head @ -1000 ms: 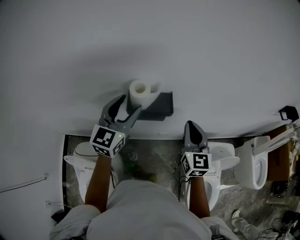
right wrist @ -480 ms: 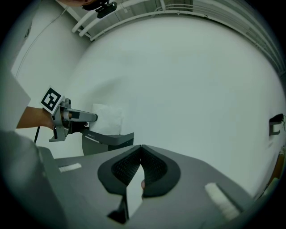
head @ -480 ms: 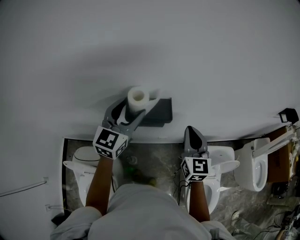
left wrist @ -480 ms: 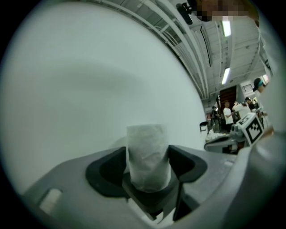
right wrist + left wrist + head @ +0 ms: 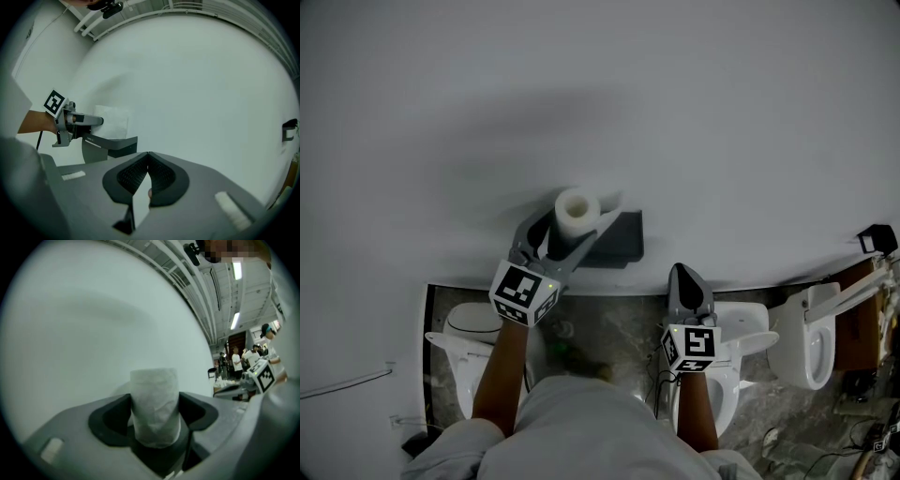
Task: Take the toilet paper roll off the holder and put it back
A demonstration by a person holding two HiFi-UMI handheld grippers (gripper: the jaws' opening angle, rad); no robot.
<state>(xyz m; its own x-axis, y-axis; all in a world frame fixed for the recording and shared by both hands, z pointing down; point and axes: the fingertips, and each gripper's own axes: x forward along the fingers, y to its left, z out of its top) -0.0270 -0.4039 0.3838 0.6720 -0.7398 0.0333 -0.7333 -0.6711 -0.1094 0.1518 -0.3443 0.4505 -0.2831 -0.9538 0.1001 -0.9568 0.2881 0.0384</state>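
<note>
Closest to the camera, a person's two bare forearms reach forward from a grey-clothed lap (image 5: 581, 422), above white toilets (image 5: 745, 328) on a dark stone floor. The right gripper (image 5: 685, 272) hangs back on the right with its jaws clenched together on nothing, pointing at bare wall. Further ahead and to the left, the left gripper (image 5: 570, 223) reaches to the toilet paper roll (image 5: 577, 208). Its jaws are opening, with the roll standing between them, one pad on each side. The roll sits upright on a dark grey holder (image 5: 621, 239) fixed to the wall, its long axis running up and down alongside the wall, its hollow end facing up. It lies straight ahead of the left gripper, across the line of the jaws, so the left hand is much the nearer; the right is well apart from it. Behind everything, the plain white wall (image 5: 675, 112) fills the view.
</note>
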